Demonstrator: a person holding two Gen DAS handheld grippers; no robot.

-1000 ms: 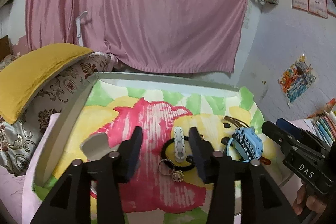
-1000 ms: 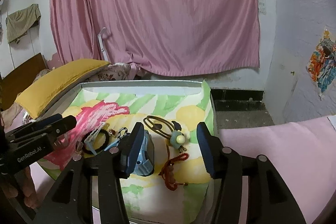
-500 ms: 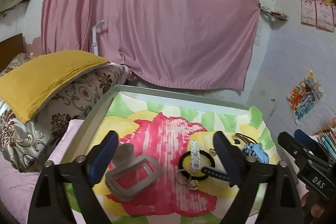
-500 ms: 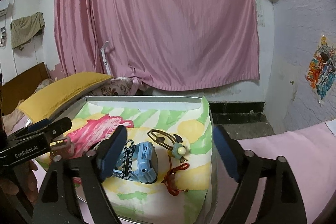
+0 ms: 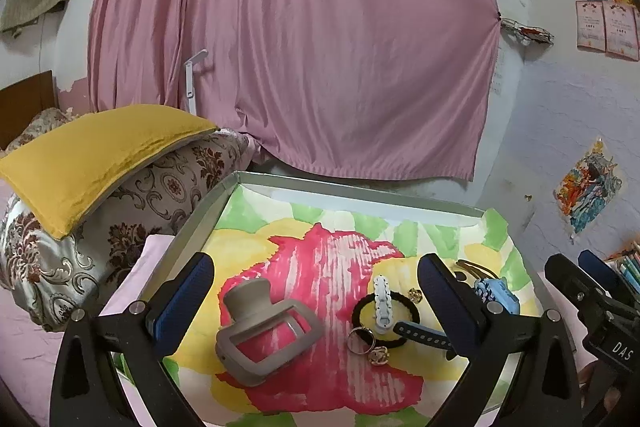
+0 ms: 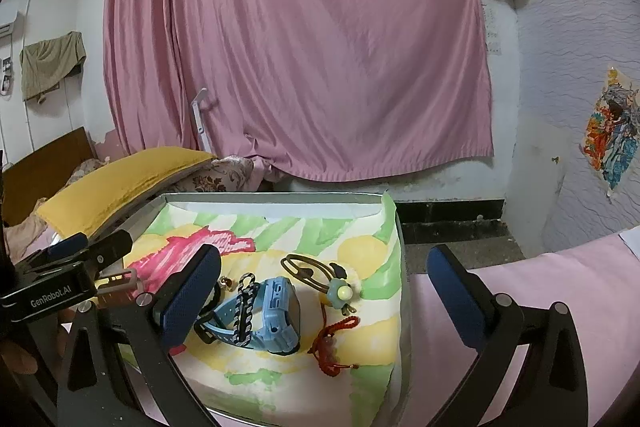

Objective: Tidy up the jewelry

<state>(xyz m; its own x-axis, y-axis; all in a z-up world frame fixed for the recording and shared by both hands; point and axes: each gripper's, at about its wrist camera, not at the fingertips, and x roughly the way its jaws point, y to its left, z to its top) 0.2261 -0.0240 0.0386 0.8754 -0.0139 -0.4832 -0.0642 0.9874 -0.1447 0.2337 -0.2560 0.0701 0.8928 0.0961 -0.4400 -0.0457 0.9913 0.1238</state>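
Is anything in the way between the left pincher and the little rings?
Nothing visible blocks it. The left gripper hangs open above the tray, and the two rings lie bare just ahead, touching the black hair tie, with the grey hair clip off to their left.

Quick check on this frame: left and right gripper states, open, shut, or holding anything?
Left gripper: open wide, holding nothing, above the grey plastic hair claw clip.
Right gripper: open wide, holding nothing, above the blue watch.

A grey hair clip (image 5: 267,334), black hair tie (image 5: 386,315), rings (image 5: 361,340) and blue watch (image 6: 276,315) lie flat on the floral tray (image 5: 320,183).
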